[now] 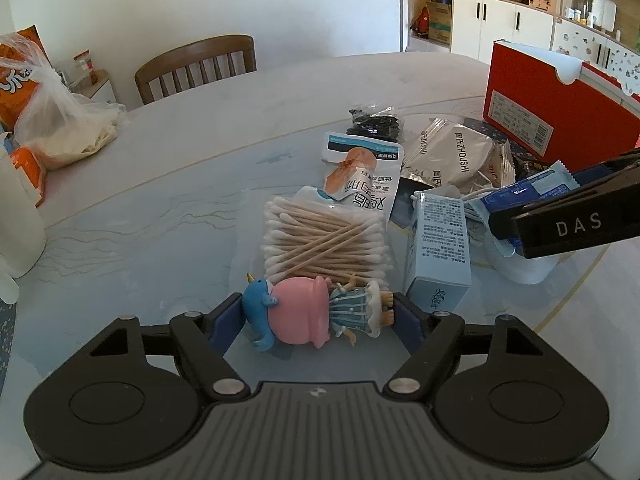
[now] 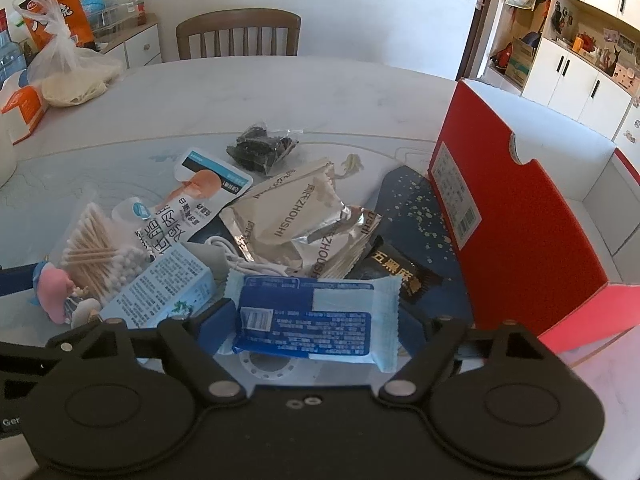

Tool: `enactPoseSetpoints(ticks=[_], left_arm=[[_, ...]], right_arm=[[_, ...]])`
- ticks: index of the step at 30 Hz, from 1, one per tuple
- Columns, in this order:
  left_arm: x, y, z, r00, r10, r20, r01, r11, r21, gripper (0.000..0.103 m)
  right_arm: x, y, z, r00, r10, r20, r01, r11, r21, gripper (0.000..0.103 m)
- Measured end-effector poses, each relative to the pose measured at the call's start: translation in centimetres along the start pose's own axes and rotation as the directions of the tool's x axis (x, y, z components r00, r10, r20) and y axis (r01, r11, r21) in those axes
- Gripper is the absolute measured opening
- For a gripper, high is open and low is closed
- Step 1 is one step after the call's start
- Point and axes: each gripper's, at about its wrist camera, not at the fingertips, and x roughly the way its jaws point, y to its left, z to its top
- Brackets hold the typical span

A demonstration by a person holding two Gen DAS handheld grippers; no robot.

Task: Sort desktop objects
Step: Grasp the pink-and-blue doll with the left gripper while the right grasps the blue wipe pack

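Note:
In the left wrist view my left gripper (image 1: 319, 318) is shut on a toy figurine (image 1: 308, 312), a blue narwhal, pink pot and small doll lying sideways low over the marble table (image 1: 160, 184). Its fingers press both ends. The figurine (image 2: 60, 296) also shows at the left of the right wrist view. My right gripper (image 2: 316, 330) is shut on a blue-and-white wrapped packet (image 2: 316, 316), held crosswise between the fingers. From the left wrist view this gripper (image 1: 560, 224) reaches in from the right with the packet (image 1: 532, 192) raised above the pile.
Piled on the table are a cotton swab bag (image 1: 324, 240), light blue carton (image 1: 438, 248), white food pouch (image 1: 360, 176), silver packets (image 2: 296, 216), dark snack bag (image 2: 262, 150) and black sachet (image 2: 396, 268). An open red box (image 2: 520, 200) stands right. Chair (image 2: 240, 34) and plastic bag (image 1: 60, 120) sit beyond.

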Motion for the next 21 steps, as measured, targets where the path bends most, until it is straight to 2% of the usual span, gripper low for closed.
enactPoseSetpoints(ticks=[14,15,16,21], left_arm=[[-1.0,0.5,0.0,1.0,0.008,0.004,-0.007,0.999,-0.038,0.078],[-1.1,0.5,0.0,1.0,0.007,0.005,-0.007,0.999,-0.039,0.078],[-1.2,0.5,0.0,1.0,0.008,0.005,-0.007,0.999,-0.039,0.078],[-1.8,0.4,0.0,1.0,0.012,0.006,-0.012,0.999,-0.03,0.078]], right_arm=[[-1.3,-0.5,0.1,0.999,0.02,0.031,-0.019,1.0,-0.015,0.076],[-1.5,-0.5,0.1,0.999,0.019,0.033,-0.019,1.0,-0.014,0.073],[-1.7,-0.6,0.2,0.999,0.021,0.034,-0.021,1.0,-0.013,0.055],[-2.0,-0.6,0.1,0.999,0.03,0.029,-0.029,0.999,-0.04,0.058]])
